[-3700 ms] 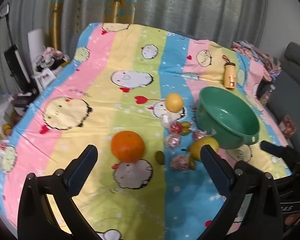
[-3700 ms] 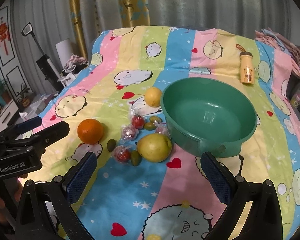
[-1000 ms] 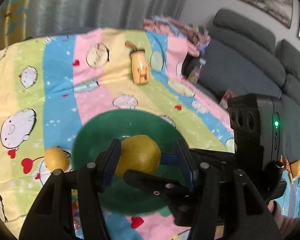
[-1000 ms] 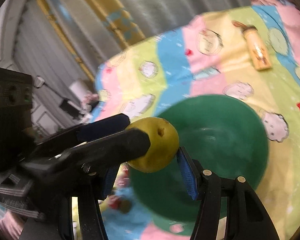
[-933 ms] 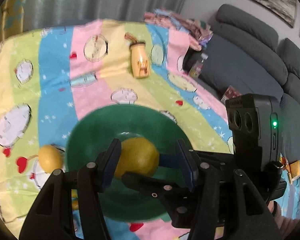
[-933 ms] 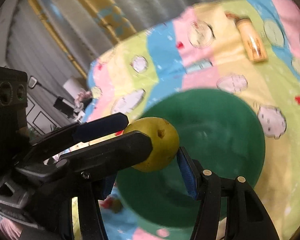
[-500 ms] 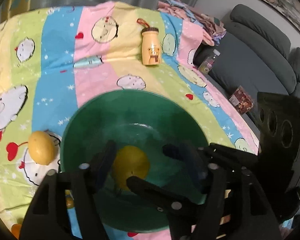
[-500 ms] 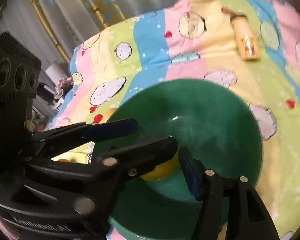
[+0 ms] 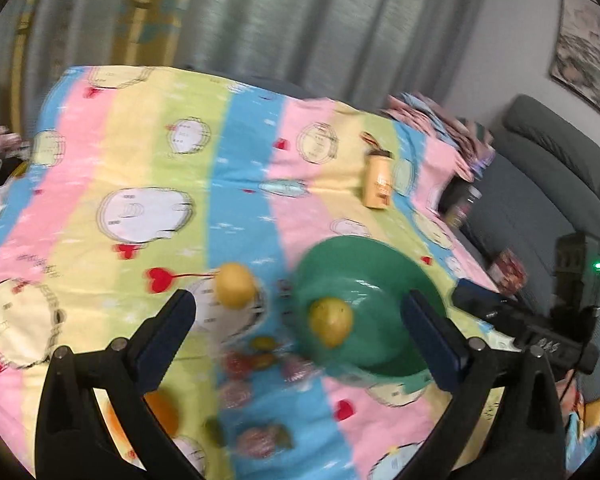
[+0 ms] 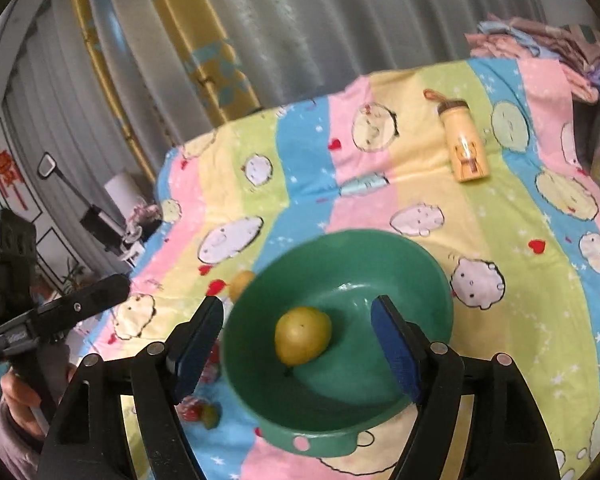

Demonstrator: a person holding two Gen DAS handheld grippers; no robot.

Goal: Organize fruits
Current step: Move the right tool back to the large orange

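A yellow-green pear (image 10: 302, 335) lies inside the green bowl (image 10: 428, 276); both also show in the left wrist view, the pear (image 9: 331, 320) in the bowl (image 9: 384, 256). My right gripper (image 10: 298, 346) is open and empty above the bowl's near side. My left gripper (image 9: 300, 332) is open and empty, above the cloth left of the bowl. A lemon (image 9: 235, 290), an orange (image 9: 164, 415) and several small wrapped fruits (image 9: 256, 442) lie on the striped cloth left of the bowl.
A yellow bottle (image 10: 465, 151) lies on the cloth behind the bowl. A grey sofa (image 9: 552, 184) stands to the right of the table. Curtains hang behind. The left gripper's body (image 10: 56, 316) shows at the right wrist view's left edge.
Both grippers let go of the pear, which now rests in the bowl. Both have opened wide and pulled back; the left one has swung left, so the loose fruits are in view.
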